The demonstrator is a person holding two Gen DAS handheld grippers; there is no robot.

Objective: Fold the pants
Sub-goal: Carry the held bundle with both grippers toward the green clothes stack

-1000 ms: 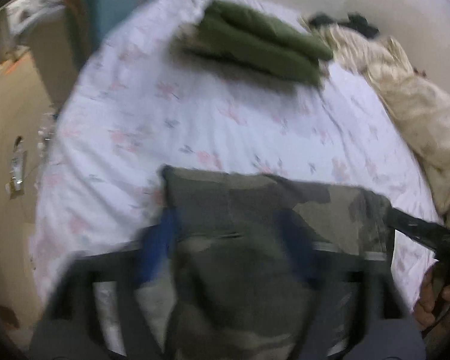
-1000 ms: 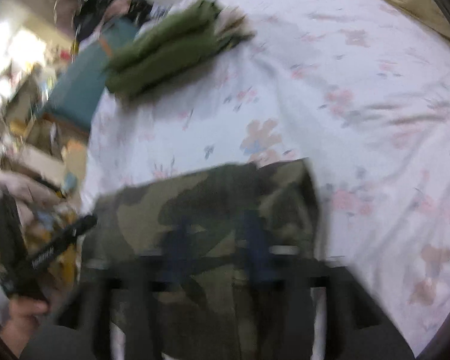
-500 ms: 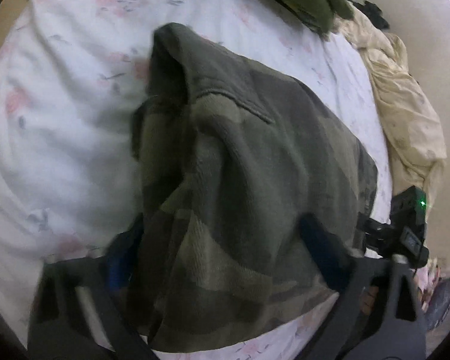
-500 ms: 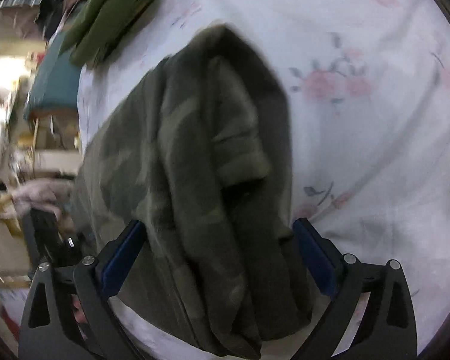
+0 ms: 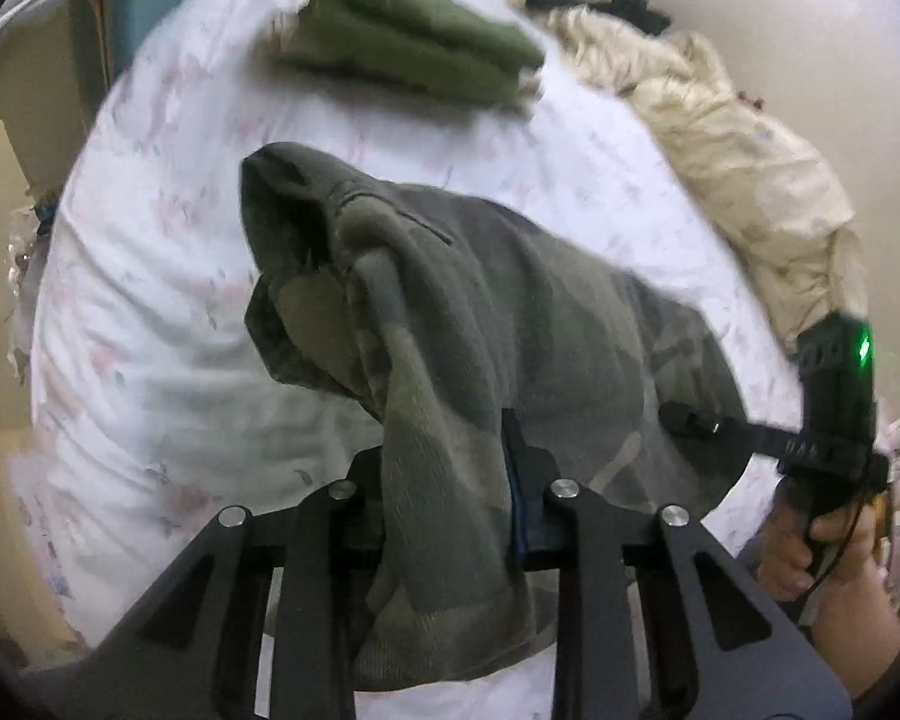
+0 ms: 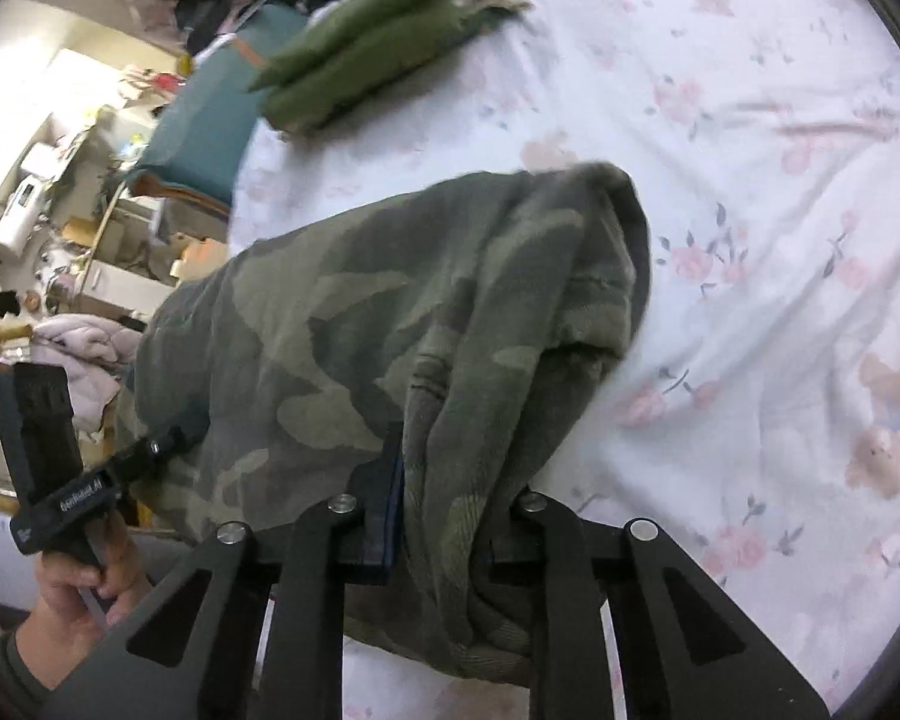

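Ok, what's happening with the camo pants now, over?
Both grippers just closed on camo pants. Pants bunched, lifted off bed. Green folded pile beyond, clear.

left gripper [image 5: 444,480] just clamped onto bunched camo-print fleece pants [image 5: 510,312]; folded olive-green garment [image 5: 414,60] sits further back on floral white bedsheet [image 5: 168,240]

Matt knit camouflage pants [image 5: 510,312]; smooth cotton sheet [image 5: 150,312].
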